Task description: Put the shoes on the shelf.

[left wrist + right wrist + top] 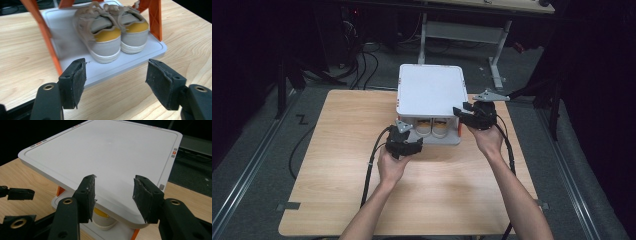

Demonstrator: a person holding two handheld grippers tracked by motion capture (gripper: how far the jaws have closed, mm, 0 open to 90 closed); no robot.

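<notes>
In the middle of the high view a small two-tier shoe rack [430, 90] is standing on the wooden table [337, 200], its white top shelf over a lower tray held by orange uprights [155, 17]. A pair of grey sneakers with yellow linings [112, 32] is sitting on the lower tray [75, 25], heels turned toward the person; in the left gripper view they are filling the upper centre of the frame.

The left gripper [404, 145] is hovering just in front of the tray's near edge, jaws spread and gripping nothing. The right gripper [474, 116] is reaching at the right front corner of the top shelf [105, 147]; its jaws are standing apart over the shelf's edge, not pinching it as far as I can tell.

It looks to me as though the person is preparing to pull a shoe out. To do that well, I would be bringing the left gripper in level under the top shelf, straddling one heel [106, 48] rather than both, and closing on the firm heel wall, not the laces. The right gripper should be steadying the rack, since a light rack like this is likely to slide toward the person when the shoe drags on the tray.
</notes>
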